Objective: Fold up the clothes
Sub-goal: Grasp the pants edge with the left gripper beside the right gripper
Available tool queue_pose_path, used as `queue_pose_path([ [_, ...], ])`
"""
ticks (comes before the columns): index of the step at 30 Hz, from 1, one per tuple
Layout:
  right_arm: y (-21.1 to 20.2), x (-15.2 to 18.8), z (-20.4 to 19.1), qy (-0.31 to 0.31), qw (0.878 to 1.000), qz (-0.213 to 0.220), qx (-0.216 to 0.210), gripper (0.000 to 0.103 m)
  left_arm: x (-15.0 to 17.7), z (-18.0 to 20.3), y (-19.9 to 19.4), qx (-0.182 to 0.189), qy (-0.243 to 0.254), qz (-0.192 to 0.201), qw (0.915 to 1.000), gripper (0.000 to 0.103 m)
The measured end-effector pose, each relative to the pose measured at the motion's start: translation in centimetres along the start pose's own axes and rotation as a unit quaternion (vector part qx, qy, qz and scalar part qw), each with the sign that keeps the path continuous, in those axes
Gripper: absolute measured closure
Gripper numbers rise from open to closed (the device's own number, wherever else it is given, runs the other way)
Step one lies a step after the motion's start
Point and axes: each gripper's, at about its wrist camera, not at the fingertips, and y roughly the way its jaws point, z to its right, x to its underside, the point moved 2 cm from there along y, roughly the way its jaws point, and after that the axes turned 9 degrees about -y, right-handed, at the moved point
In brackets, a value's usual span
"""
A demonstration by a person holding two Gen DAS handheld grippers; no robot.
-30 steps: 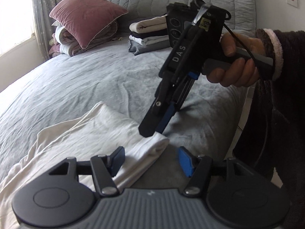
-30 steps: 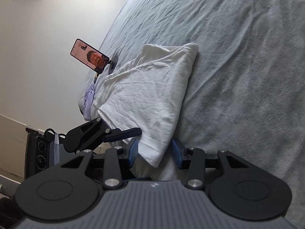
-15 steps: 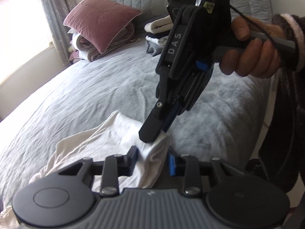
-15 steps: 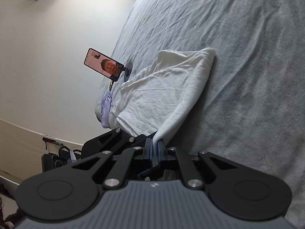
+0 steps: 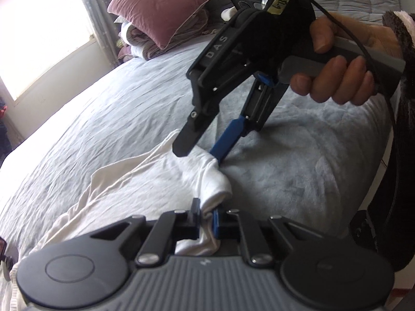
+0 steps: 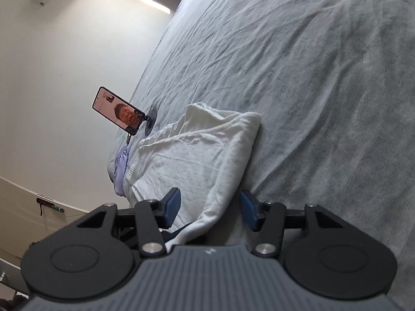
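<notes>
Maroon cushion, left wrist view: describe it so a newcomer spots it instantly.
Start at the grey bedspread and go to its far end by the bright window. There the maroon square velvety cushion leans atop a pile of folded grey and white bedding, the only reddish thing there.

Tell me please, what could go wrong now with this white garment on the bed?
The left hand-held gripper pinches only a small bunched corner of the white garment, so it may slip out. The right hand-held gripper is opening around the cloth; one-sided holding could undo the fold.
</notes>
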Motion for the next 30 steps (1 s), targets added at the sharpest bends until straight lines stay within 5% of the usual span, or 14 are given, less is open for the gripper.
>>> queue_pose_path([
  [11,0.9,-1.2,2.1,0.017,0.995,0.095,0.028,0.095,-0.5,1.6,-0.1,-0.063,-0.082,-0.011,0.9945,0.095],
  [18,-1.1,-0.5,2.0,0.016,0.991,0.128,0.041,0.095,-1.9,2.4,-0.1,-0.079,-0.131,-0.002,0.9883,0.097],
  [30,-7.2,1.0,4.7,0.067,0.98,0.163,0.086,0.096,-4.5,7.8,1.2,-0.004,-0.135,0.026,0.9906,0.096],
])
